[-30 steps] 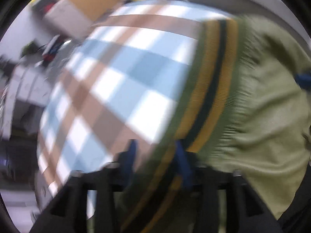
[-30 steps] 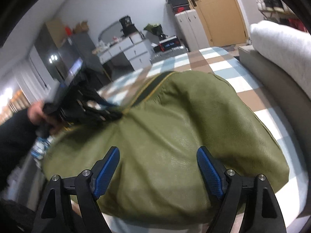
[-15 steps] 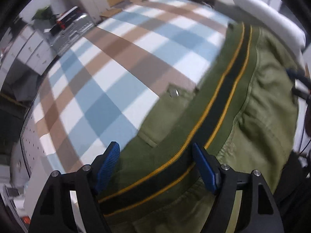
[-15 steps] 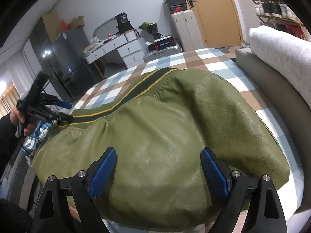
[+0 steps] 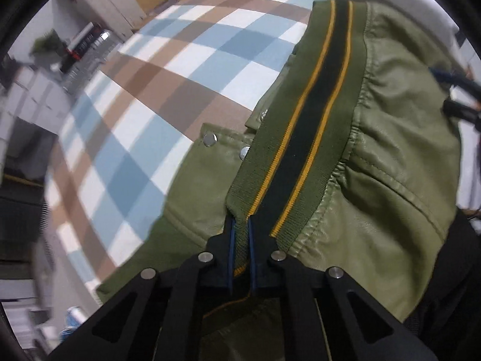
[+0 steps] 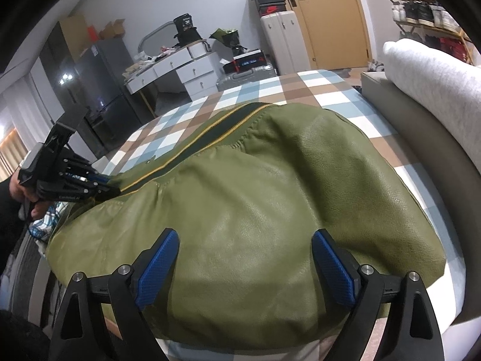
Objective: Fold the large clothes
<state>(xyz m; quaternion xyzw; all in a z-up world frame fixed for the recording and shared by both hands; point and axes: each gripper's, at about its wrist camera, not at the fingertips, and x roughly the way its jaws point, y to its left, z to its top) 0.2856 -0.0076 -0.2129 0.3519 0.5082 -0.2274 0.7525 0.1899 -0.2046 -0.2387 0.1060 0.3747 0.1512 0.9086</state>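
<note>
L gripper (image 5: pixel 240 234) is clamped on the corner of the striped rib hem (image 5: pixel 303 138) of the olive faux-leather bomber jacket (image 6: pixel 255 210); only a thin bit of knit sits between the blue pads. R gripper (image 6: pixel 243 267) hangs over the jacket's near edge, jaws wide apart, nothing pinched, pads not pressing the leather.

The jacket lies spread on the checked bedspread (image 5: pixel 168 69), hem running away toward the far side, snap-button flap (image 5: pixel 216 150) poking out beside the rib.

Risks, as I judge them:
- The L bite is shallow, on stretchy knit, so a quick pull could slip it free or just stretch the rib w/o moving the body.
- With R not holding, a one-sided lift would likely drag the whole jacket, giving a skewed fold.
- The slick leather may slide on the bedspread.
- The flap could tuck under and bunch.

Beyond the bed, a gray headboard (image 6: pixel 415 138) and clutter by the door look well apart.
</note>
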